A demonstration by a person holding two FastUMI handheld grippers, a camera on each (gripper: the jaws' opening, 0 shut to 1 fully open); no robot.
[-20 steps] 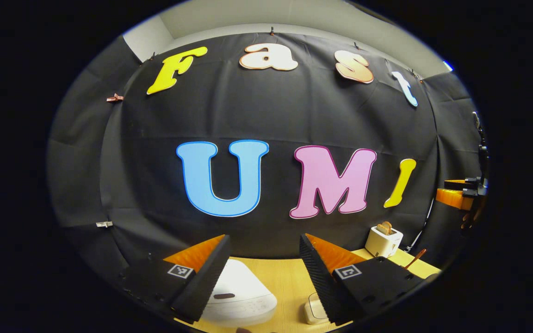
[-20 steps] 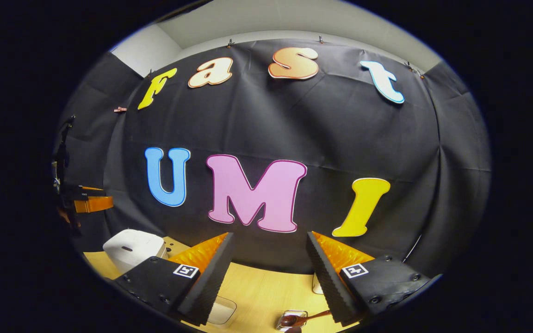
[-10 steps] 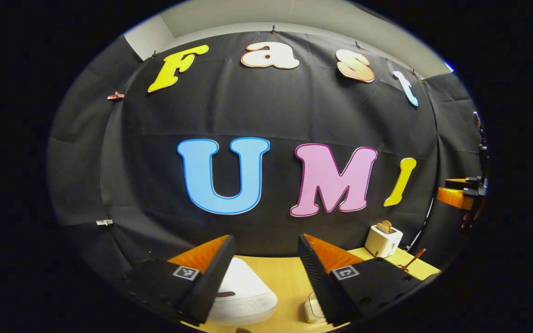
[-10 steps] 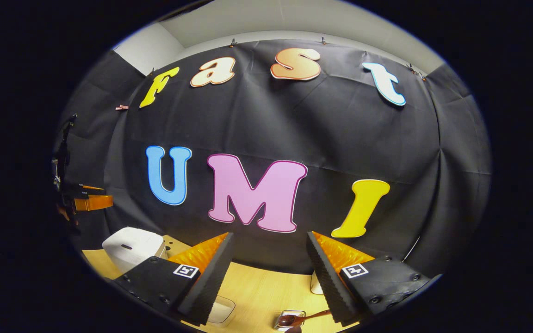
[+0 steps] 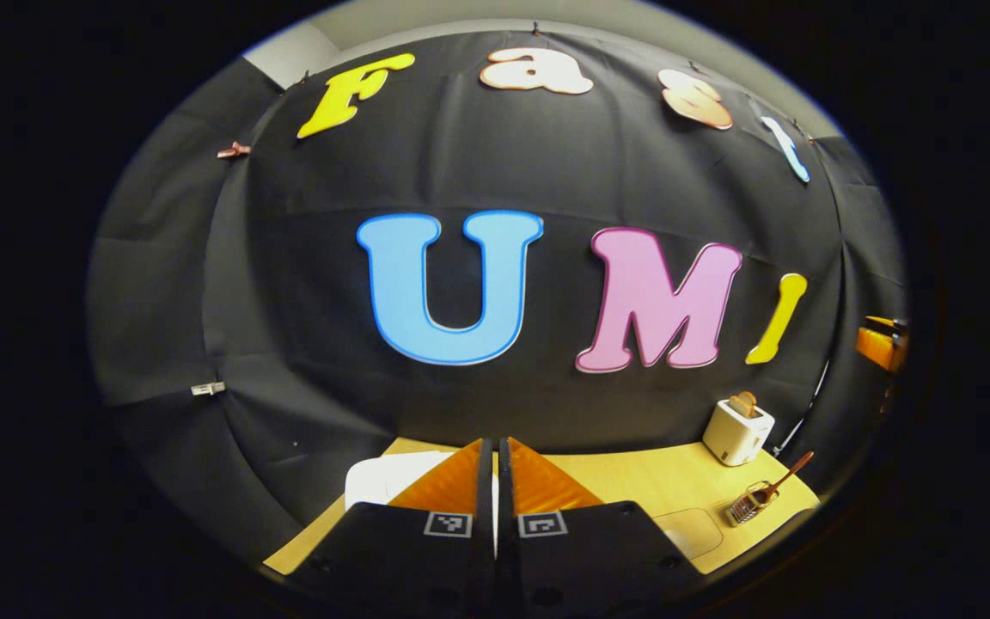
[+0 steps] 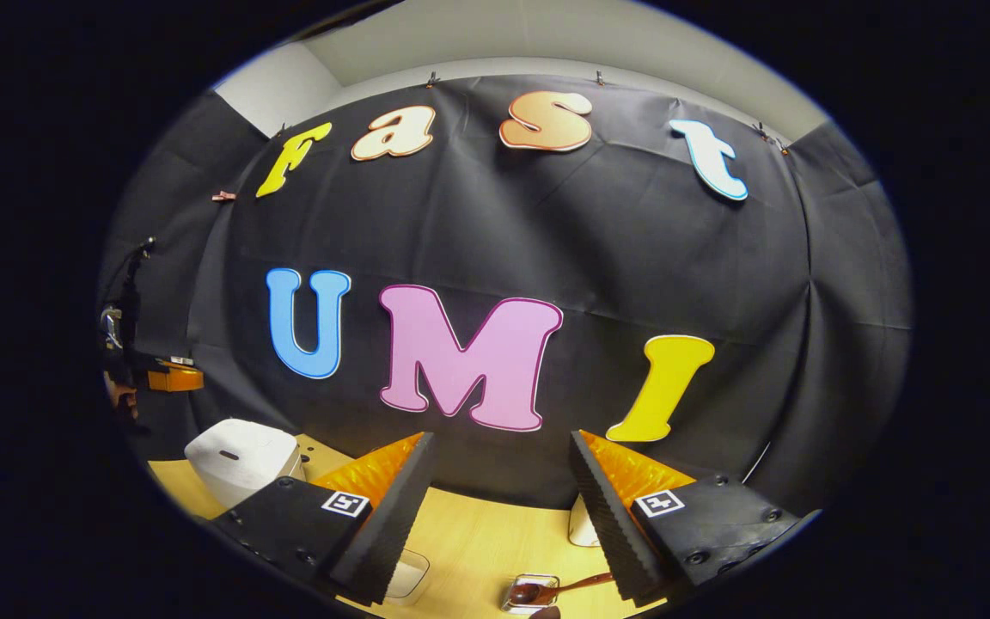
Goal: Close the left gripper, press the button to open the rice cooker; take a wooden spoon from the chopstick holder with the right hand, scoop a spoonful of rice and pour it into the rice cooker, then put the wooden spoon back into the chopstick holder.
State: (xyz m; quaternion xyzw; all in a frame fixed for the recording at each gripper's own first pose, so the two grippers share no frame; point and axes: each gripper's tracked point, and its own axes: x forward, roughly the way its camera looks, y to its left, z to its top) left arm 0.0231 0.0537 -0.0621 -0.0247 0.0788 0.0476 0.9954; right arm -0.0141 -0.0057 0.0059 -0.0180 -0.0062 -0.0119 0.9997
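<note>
On the wooden table, the white rice cooker sits at the left with its lid down. The left gripper has its fingers pressed together on nothing, above the cooker. The right gripper is spread wide and empty, above the wooden spoon in its holder.

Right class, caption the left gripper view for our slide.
Left gripper, jaws shut, above the white rice cooker on the wooden table.

Both views look from above the desk's near edge toward the back wall, sharing the rice cooker.
</note>
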